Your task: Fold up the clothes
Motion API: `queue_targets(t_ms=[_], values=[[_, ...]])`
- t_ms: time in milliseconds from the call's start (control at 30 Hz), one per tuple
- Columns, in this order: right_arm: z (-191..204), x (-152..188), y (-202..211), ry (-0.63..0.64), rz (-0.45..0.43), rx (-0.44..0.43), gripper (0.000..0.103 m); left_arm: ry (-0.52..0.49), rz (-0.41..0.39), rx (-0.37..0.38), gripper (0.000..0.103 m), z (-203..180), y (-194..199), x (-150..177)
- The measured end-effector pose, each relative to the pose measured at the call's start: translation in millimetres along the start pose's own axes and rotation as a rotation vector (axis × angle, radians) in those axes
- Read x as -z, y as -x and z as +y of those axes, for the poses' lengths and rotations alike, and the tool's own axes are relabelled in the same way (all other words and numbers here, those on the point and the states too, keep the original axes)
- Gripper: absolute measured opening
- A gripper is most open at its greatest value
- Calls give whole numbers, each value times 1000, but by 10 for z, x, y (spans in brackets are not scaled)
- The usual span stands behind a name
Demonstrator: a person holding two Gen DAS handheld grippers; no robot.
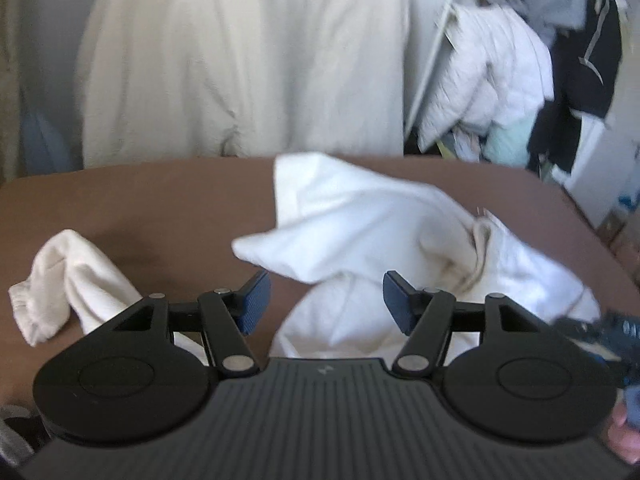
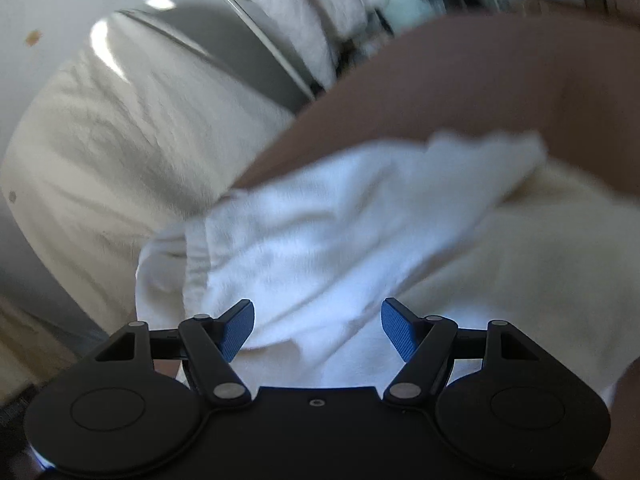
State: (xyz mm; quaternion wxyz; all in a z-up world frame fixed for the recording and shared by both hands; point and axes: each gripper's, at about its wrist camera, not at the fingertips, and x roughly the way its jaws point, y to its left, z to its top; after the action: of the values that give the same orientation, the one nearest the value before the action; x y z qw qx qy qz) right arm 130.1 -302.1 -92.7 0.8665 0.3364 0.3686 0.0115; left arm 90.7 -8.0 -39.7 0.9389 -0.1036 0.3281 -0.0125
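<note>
A crumpled white garment [image 1: 372, 232] lies on the brown table [image 1: 160, 200], heaped just ahead of the left gripper [image 1: 326, 300], whose jaws stand spread with nothing pinched between them. One cuffed sleeve [image 1: 60, 280] trails off to that gripper's left. The right gripper [image 2: 318, 330] hovers over the same cloth [image 2: 320, 232], jaws apart and empty. Beyond the table hangs a pale curtain [image 1: 240, 60].
</note>
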Motion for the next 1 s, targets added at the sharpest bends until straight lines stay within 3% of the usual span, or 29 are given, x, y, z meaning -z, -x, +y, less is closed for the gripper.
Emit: queue_targets(t_ms=[100,200,333,367,500,600,700,767,800,900,1000], values=[[-115,-8,-186,-82,33,-32,74,0,6,42,61,-115,32,101],[-144,8,-315,-101,47,-34,58,17,35,92,61,-135,-218,185],[20,86,-356,20,24,30,11,41,112,137,61,-137,-458,300],[71,108,-355,55,15,40,8,51,134,138,61,-150,-517,336],[295,216,-310,211,-30,118,7,67,225,144,61,-214,-715,505],[434,299,-181,301,-81,145,7,11,250,103,60,-298,-788,628],[496,339,35,335,-150,174,7,-151,247,-37,60,-447,-797,725],[486,338,276,322,-218,253,6,-283,232,-169,60,-544,-789,813],[488,310,393,325,-247,281,6,-307,224,-198,60,-550,-781,854],[477,144,754,350,-331,341,6,-243,218,-165,56,-444,-699,898],[532,-273,1089,438,-382,403,6,-236,147,-154,47,-428,-530,867]])
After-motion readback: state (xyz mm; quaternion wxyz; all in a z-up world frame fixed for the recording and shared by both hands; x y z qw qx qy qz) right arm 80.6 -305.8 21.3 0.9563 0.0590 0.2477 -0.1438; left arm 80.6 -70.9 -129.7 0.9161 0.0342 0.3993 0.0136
